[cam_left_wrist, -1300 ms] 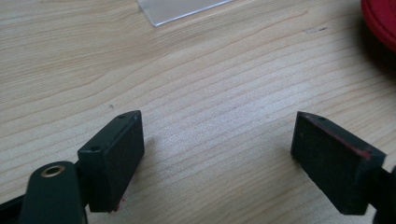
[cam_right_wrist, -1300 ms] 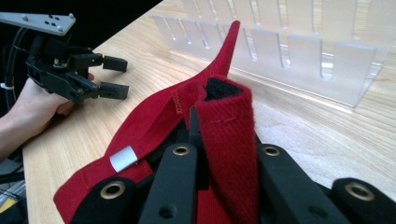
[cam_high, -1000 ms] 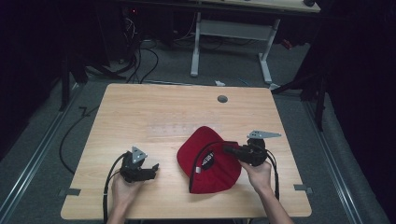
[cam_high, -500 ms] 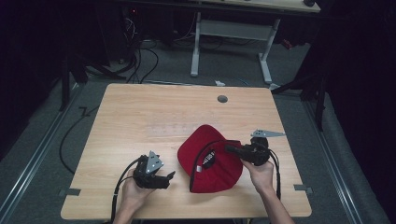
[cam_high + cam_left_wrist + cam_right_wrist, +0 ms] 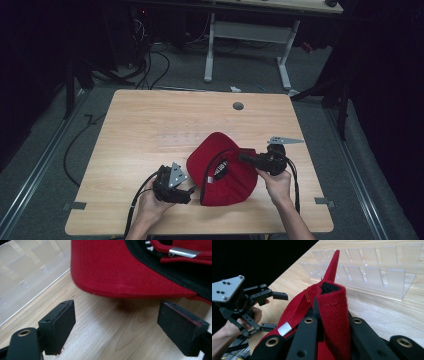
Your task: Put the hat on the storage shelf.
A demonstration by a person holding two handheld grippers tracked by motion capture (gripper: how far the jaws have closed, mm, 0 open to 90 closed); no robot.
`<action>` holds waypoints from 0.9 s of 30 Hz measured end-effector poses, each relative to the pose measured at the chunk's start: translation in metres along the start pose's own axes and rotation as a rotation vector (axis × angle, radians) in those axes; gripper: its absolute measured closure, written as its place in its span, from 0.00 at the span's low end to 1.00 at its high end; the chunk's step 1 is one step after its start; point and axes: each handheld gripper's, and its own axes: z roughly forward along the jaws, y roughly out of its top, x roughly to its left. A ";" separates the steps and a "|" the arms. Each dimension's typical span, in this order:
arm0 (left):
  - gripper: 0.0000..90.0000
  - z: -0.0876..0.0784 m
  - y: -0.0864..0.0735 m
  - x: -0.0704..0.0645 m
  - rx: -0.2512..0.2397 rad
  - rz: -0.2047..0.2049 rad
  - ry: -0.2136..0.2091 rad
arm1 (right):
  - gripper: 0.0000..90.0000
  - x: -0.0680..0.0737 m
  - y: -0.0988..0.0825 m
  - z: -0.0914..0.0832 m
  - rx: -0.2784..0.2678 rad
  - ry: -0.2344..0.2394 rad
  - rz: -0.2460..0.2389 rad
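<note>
A wooden bench (image 5: 150, 130) stands in a dark room. The red cap (image 5: 222, 167) lies upturned; right gripper (image 5: 245, 159) pinches its strap, left gripper (image 5: 117, 322) fingers spread.

From the high view I looked forward and down over the whole table (image 5: 150, 125). My left gripper view sat low and close, facing the red cap (image 5: 120, 267). My right gripper view looked along its jaws across that cap (image 5: 332, 312). All three shared the cap and tabletop.
</note>
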 end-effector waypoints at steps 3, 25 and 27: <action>0.17 0.002 0.001 -0.001 0.000 0.012 -0.001 | 0.93 0.002 0.002 0.002 0.007 0.006 0.003; 0.23 0.003 0.001 -0.005 -0.007 0.077 0.011 | 0.93 0.006 0.005 0.008 0.064 0.027 0.016; 0.24 0.002 0.001 -0.004 -0.008 0.084 0.014 | 0.93 0.007 0.005 0.008 0.070 0.029 0.024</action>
